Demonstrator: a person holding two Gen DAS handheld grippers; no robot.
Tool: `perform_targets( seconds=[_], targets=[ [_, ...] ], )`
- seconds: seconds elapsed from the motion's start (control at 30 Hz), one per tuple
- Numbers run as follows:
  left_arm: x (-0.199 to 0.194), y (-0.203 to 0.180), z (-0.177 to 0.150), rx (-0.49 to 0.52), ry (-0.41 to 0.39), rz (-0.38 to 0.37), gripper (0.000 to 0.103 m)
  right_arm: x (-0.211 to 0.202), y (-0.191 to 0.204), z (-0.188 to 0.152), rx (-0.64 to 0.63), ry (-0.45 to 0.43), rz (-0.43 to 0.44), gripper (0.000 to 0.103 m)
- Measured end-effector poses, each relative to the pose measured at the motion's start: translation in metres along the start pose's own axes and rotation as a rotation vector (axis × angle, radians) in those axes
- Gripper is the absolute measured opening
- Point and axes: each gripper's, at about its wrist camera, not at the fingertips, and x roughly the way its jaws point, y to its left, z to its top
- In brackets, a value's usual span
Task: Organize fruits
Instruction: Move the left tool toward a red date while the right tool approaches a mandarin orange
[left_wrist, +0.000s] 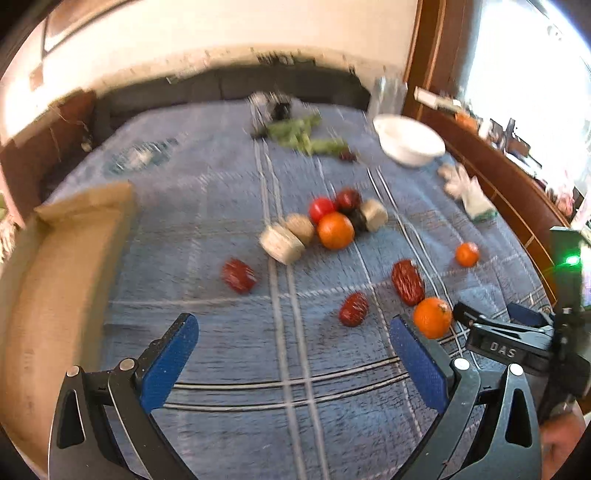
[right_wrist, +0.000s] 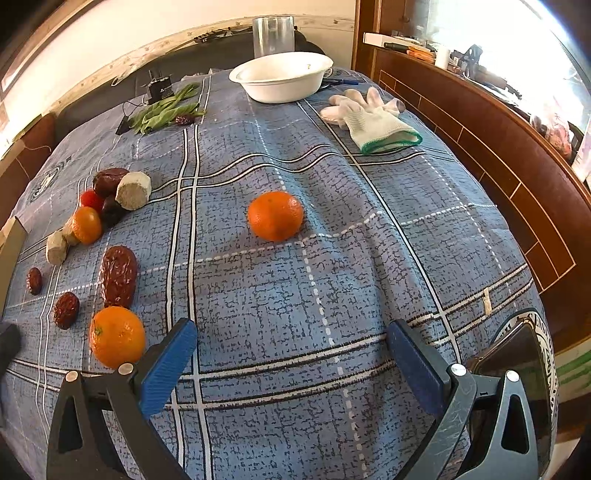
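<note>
Fruit lies scattered on a blue plaid cloth (right_wrist: 369, 258). One orange (right_wrist: 275, 216) sits alone ahead of my right gripper (right_wrist: 293, 328), which is open and empty. A second orange (right_wrist: 117, 336) rests just left of its left finger, beside three wrinkled red dates (right_wrist: 118, 277). My left gripper (left_wrist: 291, 325) is open over bare cloth with nothing between its fingers. Ahead of it is a cluster: an orange (left_wrist: 335, 230), a red tomato (left_wrist: 320, 208), a dark red fruit (left_wrist: 348, 199) and beige cylinder pieces (left_wrist: 282, 243). The left view is motion-blurred.
A white bowl (right_wrist: 282, 75) stands at the far edge, with a clear container (right_wrist: 273, 35) behind it. A white glove (right_wrist: 373, 118) lies to the right, green beans (right_wrist: 166, 110) at the far left. A cardboard box (left_wrist: 55, 277) borders the left, a wooden ledge (right_wrist: 480, 122) the right.
</note>
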Motion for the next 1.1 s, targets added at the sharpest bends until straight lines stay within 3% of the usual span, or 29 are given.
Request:
perform_targets(
  seconds=[0.13,0.27,0.4,0.53,0.93,1.1],
  targets=[
    [-0.039,0.005,-0.001,0.018,-0.138,0.075,0.103,-0.006,0.002,-0.004,0.006,-0.022,-0.021,0.102],
    [-0.070,0.013,-0.002,0.037,-0.256,0.093,0.103,-0.038,0.008,-0.015,0.004,-0.159,-0.015,0.102],
    [-0.079,0.021,-0.006,0.020,-0.238,0.062,0.103,-0.090,0.006,-0.032,0.071,-0.389,0.009,0.103],
    [-0.087,0.030,-0.009,-0.016,-0.255,0.039,0.103,-0.117,0.009,-0.044,0.042,-0.563,0.009,0.103],
    [-0.107,0.037,-0.017,-0.030,-0.297,0.119,0.103,-0.127,0.026,-0.057,-0.022,-0.536,0.059,0.103],
    [-0.103,0.035,-0.019,-0.025,-0.270,0.096,0.103,-0.126,0.027,-0.058,-0.022,-0.526,0.087,0.103]
  ],
)
